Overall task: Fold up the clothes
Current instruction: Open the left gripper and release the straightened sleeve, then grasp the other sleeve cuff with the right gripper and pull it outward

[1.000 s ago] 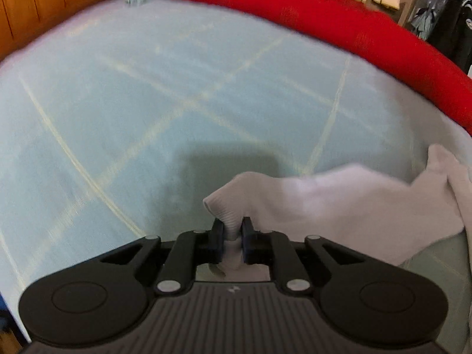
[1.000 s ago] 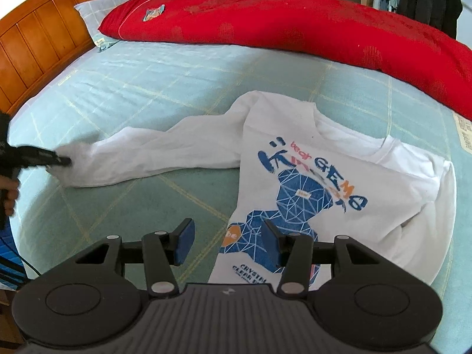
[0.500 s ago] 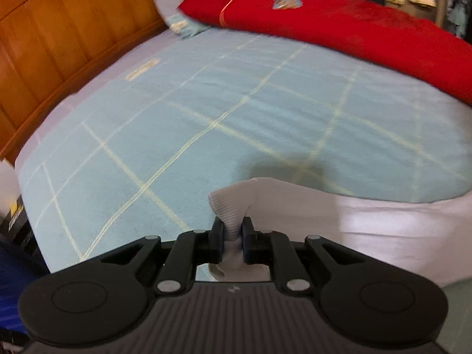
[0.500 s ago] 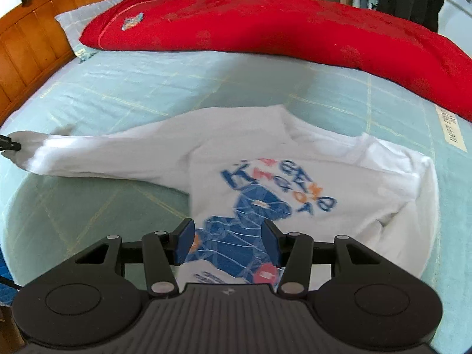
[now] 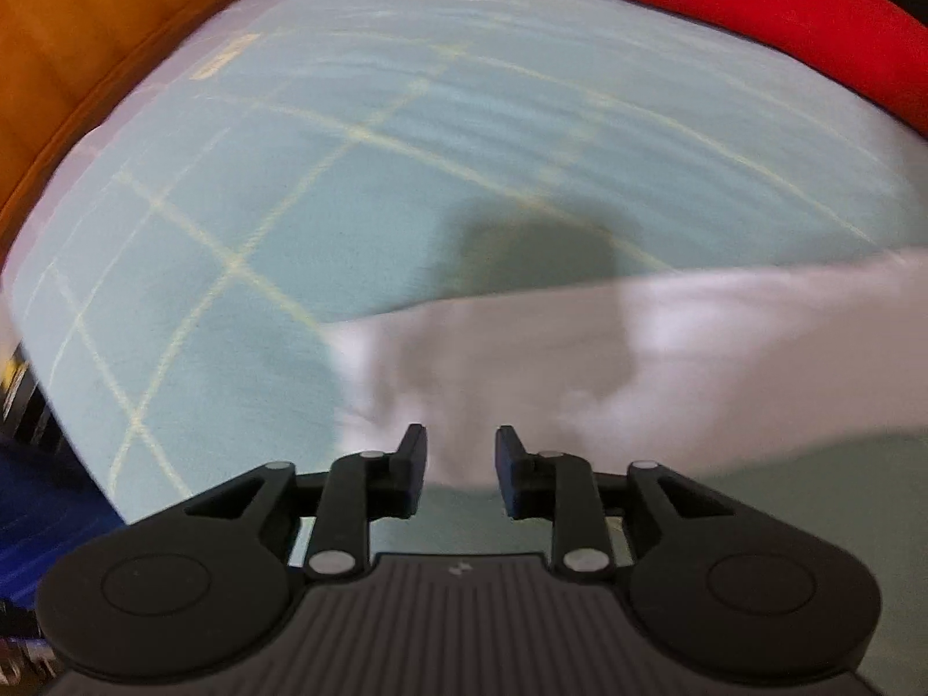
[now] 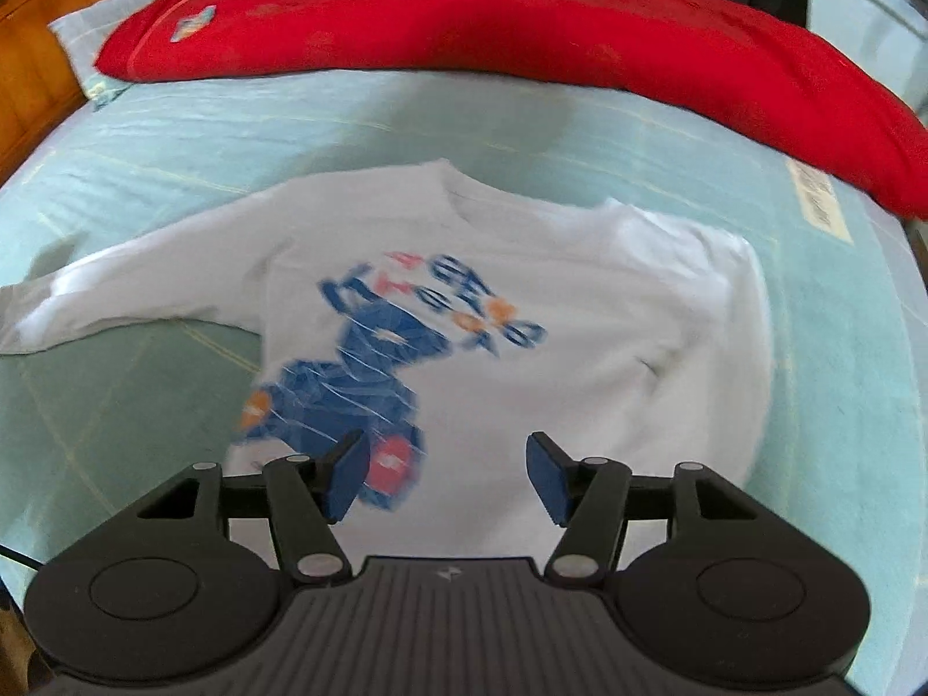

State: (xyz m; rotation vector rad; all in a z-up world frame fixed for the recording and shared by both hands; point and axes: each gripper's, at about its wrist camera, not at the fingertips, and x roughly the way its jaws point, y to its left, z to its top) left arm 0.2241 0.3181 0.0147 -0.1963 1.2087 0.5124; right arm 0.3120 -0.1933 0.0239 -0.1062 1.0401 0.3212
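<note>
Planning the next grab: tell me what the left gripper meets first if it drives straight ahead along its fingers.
Most likely the white sleeve: it lies right ahead of the open left gripper, stretched flat on the blue sheet. The picture is blurred, so the depth is uncertain.

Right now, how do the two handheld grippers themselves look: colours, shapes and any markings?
Both look alike. The left gripper and the right gripper have black linkage arms with silver pivot pins, two round black discs on a ribbed dark grey body, and a small pale logo. The finger pads are blue. No sleeves show.
</note>
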